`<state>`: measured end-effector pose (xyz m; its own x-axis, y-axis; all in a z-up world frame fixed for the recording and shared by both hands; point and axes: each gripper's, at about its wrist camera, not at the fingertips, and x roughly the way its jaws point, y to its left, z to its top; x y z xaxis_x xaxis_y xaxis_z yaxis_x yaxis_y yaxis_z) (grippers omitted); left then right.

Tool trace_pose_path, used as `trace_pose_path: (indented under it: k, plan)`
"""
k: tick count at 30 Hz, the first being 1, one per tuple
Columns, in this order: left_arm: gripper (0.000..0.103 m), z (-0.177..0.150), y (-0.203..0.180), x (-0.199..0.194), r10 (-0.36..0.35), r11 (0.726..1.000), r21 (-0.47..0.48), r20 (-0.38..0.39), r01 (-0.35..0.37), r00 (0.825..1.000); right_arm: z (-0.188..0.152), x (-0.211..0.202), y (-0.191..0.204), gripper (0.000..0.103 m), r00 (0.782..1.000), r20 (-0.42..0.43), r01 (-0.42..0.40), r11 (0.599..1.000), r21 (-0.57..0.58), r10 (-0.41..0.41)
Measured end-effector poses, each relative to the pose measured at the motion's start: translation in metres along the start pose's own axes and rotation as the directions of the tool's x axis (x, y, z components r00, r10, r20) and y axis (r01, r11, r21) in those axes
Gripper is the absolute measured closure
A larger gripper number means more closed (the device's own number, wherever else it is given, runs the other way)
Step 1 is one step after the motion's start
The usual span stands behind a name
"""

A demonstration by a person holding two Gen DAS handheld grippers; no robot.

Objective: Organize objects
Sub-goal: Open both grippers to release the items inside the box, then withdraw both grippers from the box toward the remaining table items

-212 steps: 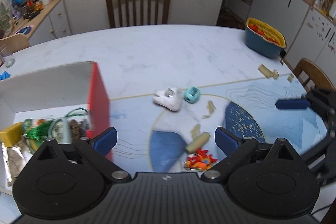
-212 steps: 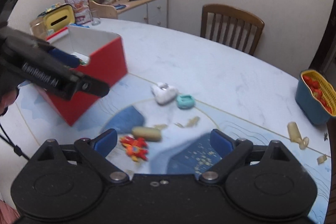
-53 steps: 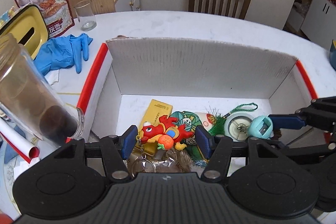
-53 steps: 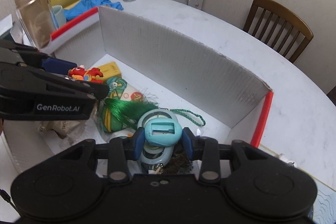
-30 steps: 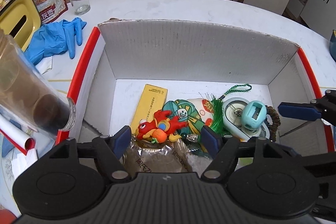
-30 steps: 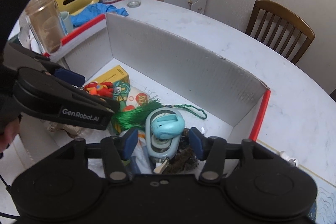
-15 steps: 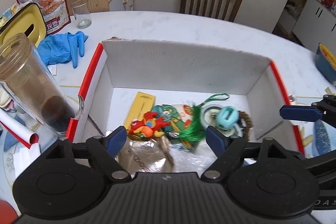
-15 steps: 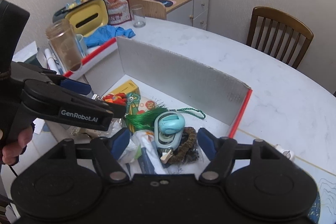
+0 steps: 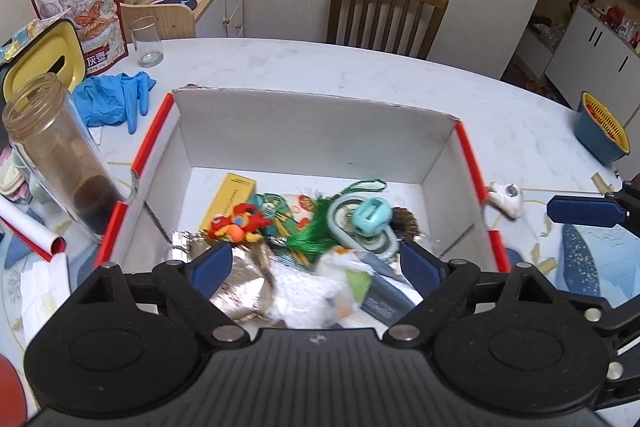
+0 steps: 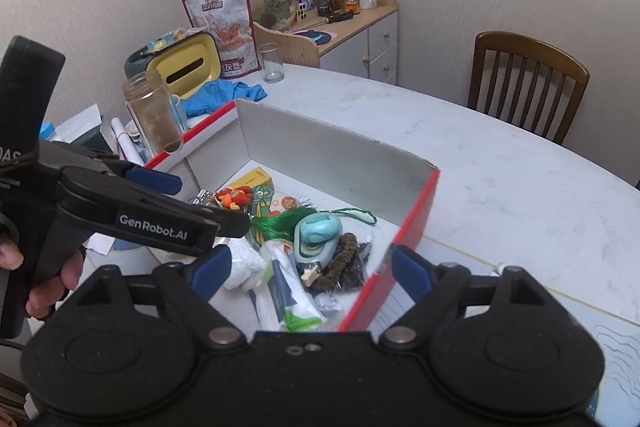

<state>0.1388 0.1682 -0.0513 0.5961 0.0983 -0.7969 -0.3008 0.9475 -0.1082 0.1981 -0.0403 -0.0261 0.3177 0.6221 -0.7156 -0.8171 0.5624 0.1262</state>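
Note:
A red box with white inner walls [image 9: 320, 139] [image 10: 332, 159] stands on the table and holds several small items. Among them are a red and orange dragon toy [image 9: 236, 223] [image 10: 236, 197], a teal round toy [image 9: 372, 217] [image 10: 320, 231] on a tape dispenser, a green tassel [image 9: 316, 239] and a yellow pack [image 9: 236, 193]. My left gripper [image 9: 316, 265] is open and empty above the box's near side. My right gripper [image 10: 310, 269] is open and empty above the box's right corner. A white toy [image 9: 504, 197] lies on the table right of the box.
A glass jar [image 9: 60, 163], blue gloves [image 9: 116, 99], a drinking glass [image 9: 146, 43], a yellow container [image 9: 44, 63] and a snack bag [image 9: 84, 7] stand left of the box. A blue basket [image 9: 600, 133] sits far right. A wooden chair [image 9: 384, 15] stands behind the table.
Both grippers let go of their toys, the dragon and the teal toy, into the box, opened wide and pulled up and back from it.

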Motion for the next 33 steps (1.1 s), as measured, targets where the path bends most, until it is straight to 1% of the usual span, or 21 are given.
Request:
trace_pose_path:
  k: [2,6,10,14,18,20,23,27,33]
  plan:
    - [0.012,-0.002,-0.006,-0.003,-0.015,1.000,-0.005,0.004,0.015,1.000,-0.002,-0.009,-0.005,0.012,1.000,0.004,0.008,1.000,-0.003,-0.008]
    - [0.012,-0.007,-0.022,-0.012,-0.040,0.999,-0.007,0.037,0.040,0.999,-0.009,-0.027,-0.016,0.004,1.000,0.023,0.021,1.000,-0.008,-0.021]
    - [0.012,-0.009,-0.042,-0.016,-0.058,0.998,-0.009,0.053,0.059,0.997,-0.018,-0.042,-0.032,0.003,0.999,0.031,0.029,1.000,-0.006,-0.029]
    - [0.012,-0.013,-0.067,-0.019,-0.059,0.998,0.021,0.077,0.058,0.995,-0.029,-0.054,-0.052,0.003,0.999,0.035,0.041,0.999,0.012,-0.041]
    - [0.012,-0.016,-0.094,-0.024,-0.038,0.998,0.060,0.143,0.030,0.989,-0.039,-0.066,-0.076,0.003,0.998,0.047,0.049,0.998,0.033,-0.050]
    - [0.012,-0.016,-0.107,-0.025,-0.051,0.997,0.070,0.155,0.041,0.987,-0.044,-0.072,-0.089,0.003,0.997,0.051,0.050,0.998,0.039,-0.052]
    - [0.012,-0.015,-0.128,-0.021,-0.069,0.995,0.086,0.151,0.057,0.986,-0.050,-0.079,-0.111,0.003,0.996,0.050,0.072,0.996,0.053,-0.074]
    - [0.012,-0.019,-0.155,-0.012,-0.074,0.993,0.106,0.129,0.061,0.989,-0.056,-0.086,-0.140,0.003,0.993,0.043,0.104,0.991,0.079,-0.108]
    - [0.012,-0.028,-0.192,0.005,-0.076,0.989,0.132,0.094,0.063,0.993,-0.067,-0.088,-0.177,0.003,0.991,0.028,0.125,0.986,0.108,-0.128]
